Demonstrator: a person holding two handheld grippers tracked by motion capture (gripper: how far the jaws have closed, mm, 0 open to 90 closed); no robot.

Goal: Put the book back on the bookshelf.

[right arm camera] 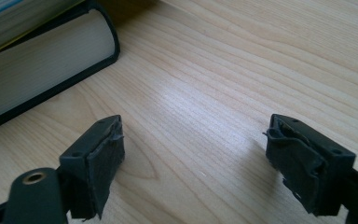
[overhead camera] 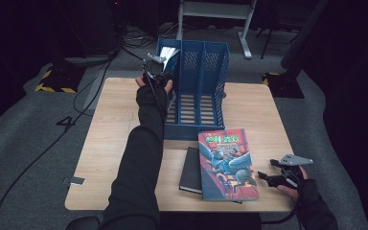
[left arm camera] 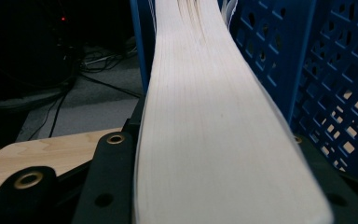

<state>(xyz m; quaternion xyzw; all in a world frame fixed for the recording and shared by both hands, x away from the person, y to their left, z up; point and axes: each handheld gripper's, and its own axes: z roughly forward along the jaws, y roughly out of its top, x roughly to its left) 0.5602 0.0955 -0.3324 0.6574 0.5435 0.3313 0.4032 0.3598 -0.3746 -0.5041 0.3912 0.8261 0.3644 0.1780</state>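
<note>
The left gripper [overhead camera: 157,67] is clamped on a book [left arm camera: 214,130] held upright, fore-edge toward it, at the leftmost slot of the blue file rack [overhead camera: 206,91], while the right gripper [right arm camera: 196,163] is held wide open over the surface [right arm camera: 223,93].

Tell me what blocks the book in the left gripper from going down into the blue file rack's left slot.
Nothing visible blocks it. The left gripper holds the book at the top of the blue file rack, at its leftmost slot. How much of that slot's floor is free is hidden behind the hand.
</note>
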